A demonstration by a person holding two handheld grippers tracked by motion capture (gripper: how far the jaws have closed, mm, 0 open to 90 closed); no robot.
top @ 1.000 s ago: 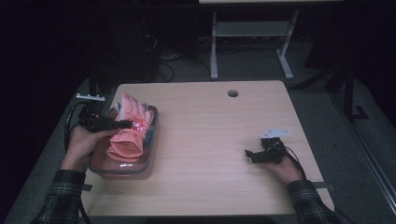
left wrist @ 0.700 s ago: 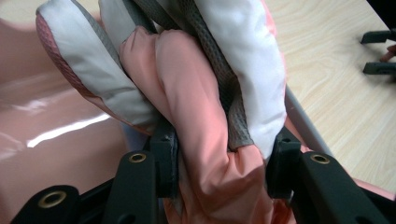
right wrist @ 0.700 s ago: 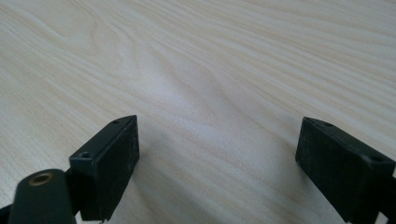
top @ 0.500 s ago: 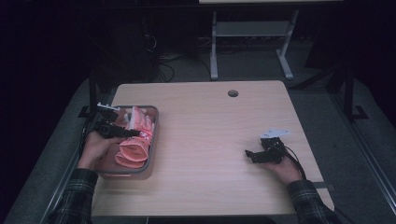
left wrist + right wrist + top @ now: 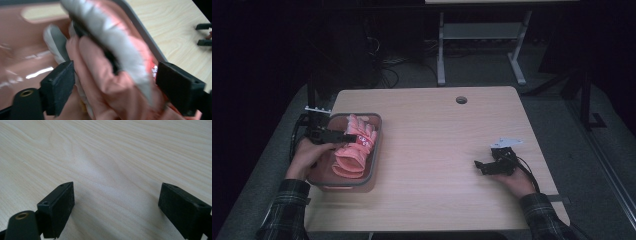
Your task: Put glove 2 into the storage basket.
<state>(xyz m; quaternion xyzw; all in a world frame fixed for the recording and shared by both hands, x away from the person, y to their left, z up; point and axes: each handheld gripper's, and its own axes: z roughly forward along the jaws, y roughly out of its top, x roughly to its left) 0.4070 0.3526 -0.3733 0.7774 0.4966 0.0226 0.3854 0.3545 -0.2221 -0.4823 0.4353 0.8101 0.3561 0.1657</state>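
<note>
Left gripper [image 5: 115,82] held over pink tub [image 5: 374,150] at table's [image 5: 442,150] left edge, jaws spread wide either side of pink glove [image 5: 354,147], not clamped yet. Glove laid inside tub, long axis running front to back, fingers pointed toward far side. Right gripper [image 5: 481,166] parked on bare wood at right, jaws spread, nothing between them.

table [image 5: 437,150]: pale wood grain, smooth, matt
tub [image 5: 374,150]: pink plastic, glossy inside, grey rim
gloves [image 5: 354,147]: pink rubbery outside, soft grey lining
right gripper [image 5: 117,207]: black matt plastic jaws
sleeves [image 5: 287,210]: plaid cloth
</note>
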